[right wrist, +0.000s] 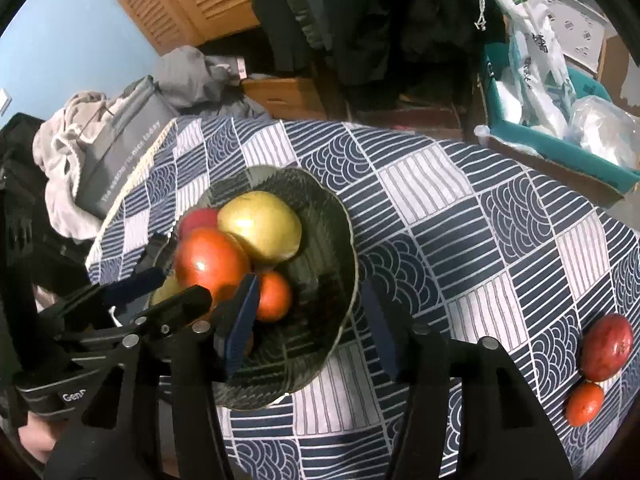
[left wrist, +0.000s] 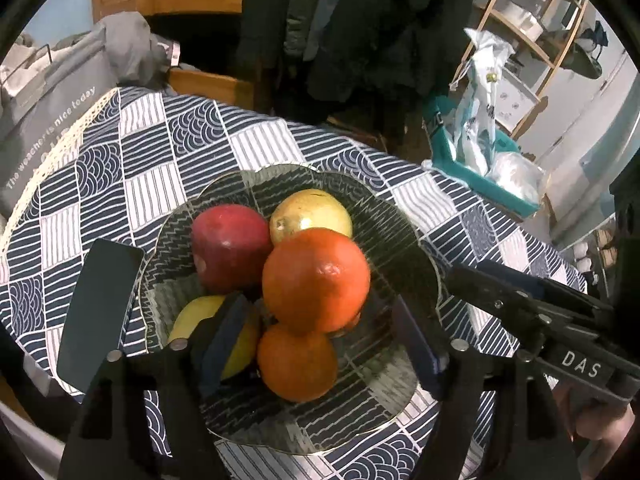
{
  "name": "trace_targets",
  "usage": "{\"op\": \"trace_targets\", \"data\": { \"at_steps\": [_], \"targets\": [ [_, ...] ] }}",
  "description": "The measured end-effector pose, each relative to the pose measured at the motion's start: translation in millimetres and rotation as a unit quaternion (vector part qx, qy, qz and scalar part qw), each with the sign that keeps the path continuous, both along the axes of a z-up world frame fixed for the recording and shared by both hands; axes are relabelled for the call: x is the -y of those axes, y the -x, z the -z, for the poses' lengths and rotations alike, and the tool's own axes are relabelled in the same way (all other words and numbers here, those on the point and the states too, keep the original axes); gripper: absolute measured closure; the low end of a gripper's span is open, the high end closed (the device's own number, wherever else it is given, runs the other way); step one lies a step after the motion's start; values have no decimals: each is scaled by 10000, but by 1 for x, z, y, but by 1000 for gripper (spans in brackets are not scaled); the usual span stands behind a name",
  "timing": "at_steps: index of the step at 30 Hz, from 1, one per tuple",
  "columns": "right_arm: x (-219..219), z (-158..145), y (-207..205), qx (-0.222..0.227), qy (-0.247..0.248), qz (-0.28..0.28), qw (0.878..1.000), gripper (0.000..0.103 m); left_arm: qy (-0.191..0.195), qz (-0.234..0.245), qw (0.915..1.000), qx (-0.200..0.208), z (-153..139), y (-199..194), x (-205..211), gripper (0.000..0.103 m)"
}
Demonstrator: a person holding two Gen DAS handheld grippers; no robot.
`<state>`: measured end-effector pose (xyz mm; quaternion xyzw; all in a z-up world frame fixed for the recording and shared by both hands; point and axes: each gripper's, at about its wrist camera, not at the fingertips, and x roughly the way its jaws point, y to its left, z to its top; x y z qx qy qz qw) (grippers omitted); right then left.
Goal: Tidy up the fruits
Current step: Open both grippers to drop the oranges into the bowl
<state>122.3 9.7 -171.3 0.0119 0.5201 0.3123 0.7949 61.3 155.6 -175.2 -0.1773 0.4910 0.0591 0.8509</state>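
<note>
**Glass Bowl Full of Fruit on a Blue Cloth**

Glass makes up the wavy-edged bowl [left wrist: 404, 216], and it sits on a table with a blue and white patterned cloth [left wrist: 132, 184]. Inside the bowl, a big orange [left wrist: 316, 280] rests on top of the pile. A red apple [left wrist: 228, 248] touches it at about 10 o'clock, and a yellow-green apple [left wrist: 310, 214] sits behind it at 12 o'clock. A small orange [left wrist: 296, 362] lies just below it at 6 o'clock. A yellow fruit [left wrist: 200, 316] peeks out at 8 o'clock, partly hidden by a finger.

The left gripper [left wrist: 320, 348] hangs over the bowl with its jaws spread wide around the small orange and holding nothing. The right gripper [right wrist: 312, 332] is spread apart too, one finger over the bowl and the other over the cloth, with nothing between them. Its side shows in the left view with the letters "DAS". In the right view, the left gripper's body reads "Gen".

Two more fruits lie on the cloth, well apart from the bowl, at 4 o'clock in the right view: a red fruit [right wrist: 606, 348] and a little orange one [right wrist: 584, 403], touching each other.

A dark phone [left wrist: 100, 312] lies just beside the bowl at 9 o'clock. A grey bag [left wrist: 44, 128] past the table edge says "The weather is nice today". A teal box [left wrist: 480, 168] holds plastic bags.
</note>
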Motion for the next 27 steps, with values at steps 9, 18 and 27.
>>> {"op": "trace_targets", "data": {
  "at_steps": [9, 18, 27],
  "targets": [
    [4, -24, 7, 510, 289, 118, 9982, 49, -191, 244, 9992, 259, -20, 3, 16, 23],
    [21, -50, 15, 1014, 572, 332, 9926, 49, -393, 523, 9962, 583, -46, 7, 35, 23],
    [49, -75, 23, 1382, 693, 621, 9860, 49, -544, 665, 9910, 1030, -80, 12, 54, 23]
  ]
}}
